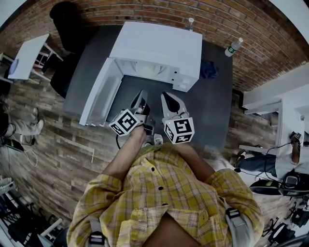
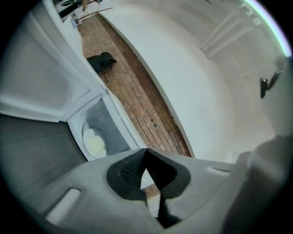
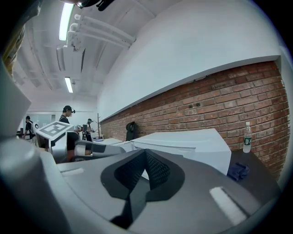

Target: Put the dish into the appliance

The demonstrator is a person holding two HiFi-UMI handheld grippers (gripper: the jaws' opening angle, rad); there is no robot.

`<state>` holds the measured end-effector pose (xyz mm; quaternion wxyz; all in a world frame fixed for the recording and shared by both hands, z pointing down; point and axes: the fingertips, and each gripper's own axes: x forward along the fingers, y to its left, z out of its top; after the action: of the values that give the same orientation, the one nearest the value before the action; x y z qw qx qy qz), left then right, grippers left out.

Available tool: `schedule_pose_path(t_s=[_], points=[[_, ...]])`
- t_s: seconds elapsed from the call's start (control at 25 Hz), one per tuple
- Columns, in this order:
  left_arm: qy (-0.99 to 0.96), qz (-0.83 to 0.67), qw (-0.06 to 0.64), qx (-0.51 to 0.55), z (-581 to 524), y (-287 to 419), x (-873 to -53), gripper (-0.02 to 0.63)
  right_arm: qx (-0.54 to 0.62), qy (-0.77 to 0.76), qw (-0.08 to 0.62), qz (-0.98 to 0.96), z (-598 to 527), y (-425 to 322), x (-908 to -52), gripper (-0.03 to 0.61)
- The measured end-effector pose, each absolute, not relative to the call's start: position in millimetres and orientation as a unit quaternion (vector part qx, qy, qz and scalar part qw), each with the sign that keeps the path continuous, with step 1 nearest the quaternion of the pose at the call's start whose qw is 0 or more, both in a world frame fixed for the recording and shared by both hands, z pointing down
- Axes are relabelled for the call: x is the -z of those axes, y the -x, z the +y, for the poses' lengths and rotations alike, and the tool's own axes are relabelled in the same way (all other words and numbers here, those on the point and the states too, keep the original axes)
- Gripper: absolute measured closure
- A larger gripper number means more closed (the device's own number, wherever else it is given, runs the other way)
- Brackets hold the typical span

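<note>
At upper centre of the head view, appliance: white box-shaped microwave oven (image 1: 159,43); stands on a dark grey table (image 1: 212,101) against a red brick wall (image 1: 145,9).
Door: white hinged door (image 1: 99,94); swung fully open toward the left of the frame, with the cavity exposed.
Dish: pale round dish (image 1: 153,71); lies flat on the floor of the cavity, inside the oven. Shows in the left gripper view at middle left (image 2: 95,142), beyond the open door frame. Touched by neither claw.
Left gripper (image 1: 141,96): hangs below the cavity opening at frame centre, pointing toward the oven. Clenched in its own view (image 2: 145,154), dark ribbed pads meeting at the tips, nothing between them.
Right gripper (image 1: 169,99): sits just beside the left one, to its right, aimed at the oven front. Clenched as well in its own view (image 3: 145,153), pad tips together and empty.
Bottle: clear plastic water bottle (image 1: 233,47); stands upright at the table's upper right corner, near the wall (image 3: 247,137).
Cloth: crumpled blue cloth (image 1: 209,70); lies on the table right of the oven (image 3: 238,170).
Person: yellow plaid shirt (image 1: 164,193); fills the lower centre of the head view.
</note>
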<state>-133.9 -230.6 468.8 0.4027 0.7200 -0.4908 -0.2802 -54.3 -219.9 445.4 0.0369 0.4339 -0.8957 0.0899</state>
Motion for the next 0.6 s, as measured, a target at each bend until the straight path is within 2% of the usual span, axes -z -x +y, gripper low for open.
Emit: schedule_pose_path(t_s=[0.24, 0.6], points=[[-0.778, -0.53, 0.272, 0.198, -214, 127, -444, 0.612, -0.09, -0.432, 0.036, -0.897, -217, 57, -445, 0.577], [-0.807, -0.551, 0.174, 0.119, -200, 123, -431, 0.612, -0.084, -0.435, 0.034, -0.896, -213, 61, -442, 0.577]])
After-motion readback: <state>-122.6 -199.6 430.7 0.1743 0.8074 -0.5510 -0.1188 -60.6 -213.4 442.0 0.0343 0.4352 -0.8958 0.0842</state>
